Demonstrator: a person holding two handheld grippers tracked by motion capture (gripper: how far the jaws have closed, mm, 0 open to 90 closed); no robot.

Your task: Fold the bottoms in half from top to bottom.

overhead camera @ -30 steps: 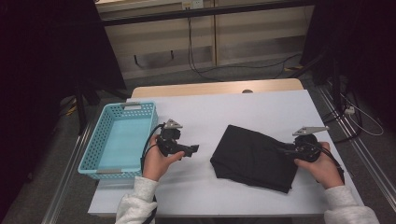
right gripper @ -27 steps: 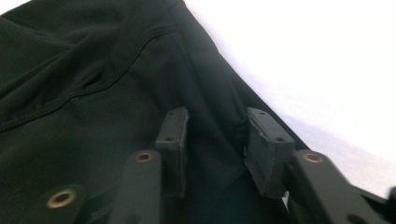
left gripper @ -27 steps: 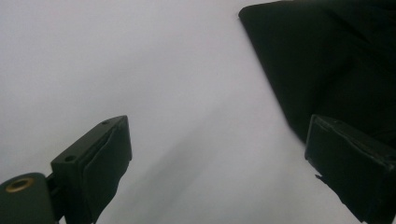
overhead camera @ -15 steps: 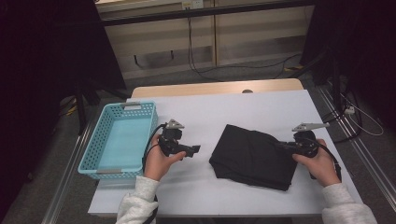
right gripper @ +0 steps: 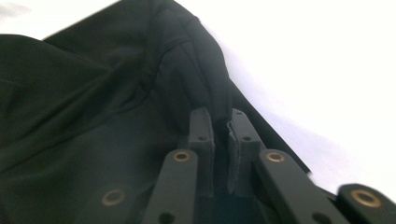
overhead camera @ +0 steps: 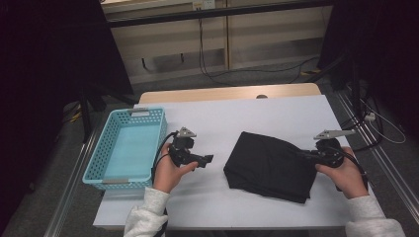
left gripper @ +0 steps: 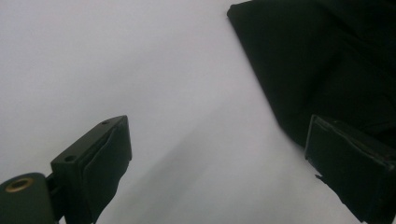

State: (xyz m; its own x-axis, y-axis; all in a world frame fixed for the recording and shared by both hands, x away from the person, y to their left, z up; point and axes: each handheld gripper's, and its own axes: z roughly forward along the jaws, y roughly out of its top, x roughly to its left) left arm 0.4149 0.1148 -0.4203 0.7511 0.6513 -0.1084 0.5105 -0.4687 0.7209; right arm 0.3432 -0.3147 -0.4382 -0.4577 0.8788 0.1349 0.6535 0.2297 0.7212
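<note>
right gripper – jaws had just closed, then eased slightly, pinching a fold at the black cloth's right edge on the white table | left gripper – wide open, empty | risk – thin pinch could slip when lifted.

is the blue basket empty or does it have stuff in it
Empty: the high view shows the blue basket's bare floor, with the black cloth lying out on the table.
</note>
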